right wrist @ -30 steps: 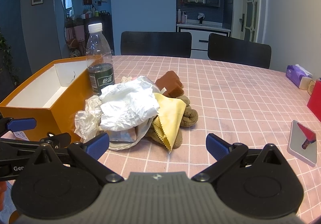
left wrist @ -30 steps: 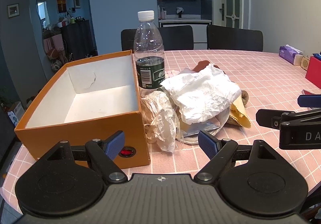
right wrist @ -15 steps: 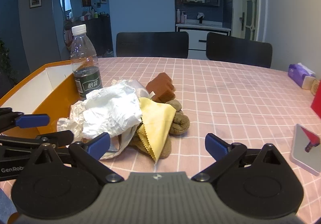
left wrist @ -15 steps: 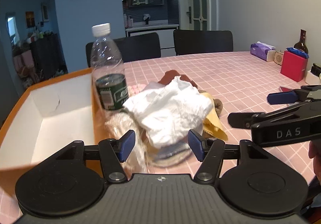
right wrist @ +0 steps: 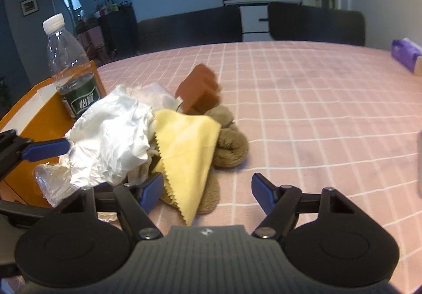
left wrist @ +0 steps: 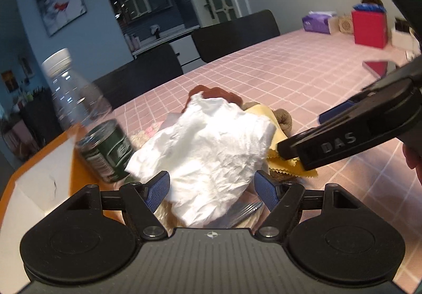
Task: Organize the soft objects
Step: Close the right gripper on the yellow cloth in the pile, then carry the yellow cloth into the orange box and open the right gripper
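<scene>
A pile of soft things lies on the pink checked table beside the orange box (right wrist: 44, 120). On top is crumpled white paper (left wrist: 211, 146) (right wrist: 110, 136). Beside it lie a yellow cloth (right wrist: 187, 146) (left wrist: 292, 162), a brown plush toy (right wrist: 232, 141) and a brown sponge (right wrist: 200, 91). My left gripper (left wrist: 213, 188) is open, its fingers on either side of the white paper's near edge. My right gripper (right wrist: 204, 190) is open, with the yellow cloth's near corner between its fingers. Its arm crosses the left wrist view (left wrist: 350, 136).
A plastic water bottle (right wrist: 72, 72) (left wrist: 89, 120) stands against the box wall. A clear plastic bag (right wrist: 52, 183) lies under the paper, and a fork (left wrist: 245, 208) pokes out. A red box (left wrist: 369, 28) and a purple tissue pack (right wrist: 406, 54) stand at the far right.
Both grippers moved forward and lower toward the pile. The left one tilted and now straddles the white paper. The right one now reaches the yellow cloth.
</scene>
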{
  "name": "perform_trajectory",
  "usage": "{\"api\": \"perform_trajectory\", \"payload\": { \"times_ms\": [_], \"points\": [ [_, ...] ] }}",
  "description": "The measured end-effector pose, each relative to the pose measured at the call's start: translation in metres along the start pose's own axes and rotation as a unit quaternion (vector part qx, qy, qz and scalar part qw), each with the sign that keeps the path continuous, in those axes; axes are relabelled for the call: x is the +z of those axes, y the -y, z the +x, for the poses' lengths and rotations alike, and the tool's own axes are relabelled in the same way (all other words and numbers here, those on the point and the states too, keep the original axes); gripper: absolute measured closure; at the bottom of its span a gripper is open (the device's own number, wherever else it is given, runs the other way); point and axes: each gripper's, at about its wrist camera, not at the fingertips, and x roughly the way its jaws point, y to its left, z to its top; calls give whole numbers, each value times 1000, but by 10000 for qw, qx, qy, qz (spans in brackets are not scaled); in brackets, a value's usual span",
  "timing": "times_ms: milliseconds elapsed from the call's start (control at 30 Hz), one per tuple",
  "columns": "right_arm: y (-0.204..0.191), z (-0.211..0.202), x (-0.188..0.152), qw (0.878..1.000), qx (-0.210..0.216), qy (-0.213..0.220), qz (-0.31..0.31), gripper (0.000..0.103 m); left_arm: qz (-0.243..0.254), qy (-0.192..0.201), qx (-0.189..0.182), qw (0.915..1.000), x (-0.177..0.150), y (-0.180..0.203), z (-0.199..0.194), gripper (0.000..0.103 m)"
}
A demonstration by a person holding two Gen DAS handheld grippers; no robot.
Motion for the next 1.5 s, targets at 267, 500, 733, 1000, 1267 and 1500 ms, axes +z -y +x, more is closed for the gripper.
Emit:
{"api": "perform_trajectory", "payload": {
  "times_ms": [267, 500, 733, 1000, 1267, 1500],
  "points": [
    [1, 24, 8, 9990, 391, -57, 215, 39, 659, 80, 531, 9964, -3, 19, 16, 36],
    [-5, 22, 11, 9979, 643, 67, 60, 71, 97, 138, 387, 9991, 5, -3, 2, 78],
    [0, 6, 13, 9980, 609, 170, -43, 101, -414, 186, 412, 9981, 15, -24, -9, 87],
    [2, -40, 24, 9963, 538, 645, -197, 101, -1047, 554, 173, 9928, 28, -51, -47, 90],
    [-28, -96, 44, 9865, 1039, 1152, -531, 101, -1650, 1036, -33, 9808, 35, -96, -110, 91],
    [-84, -119, 66, 9678, 1967, 1198, -1020, 101, -1735, 856, 254, 9808, 33, -137, -152, 91]
  ]
}}
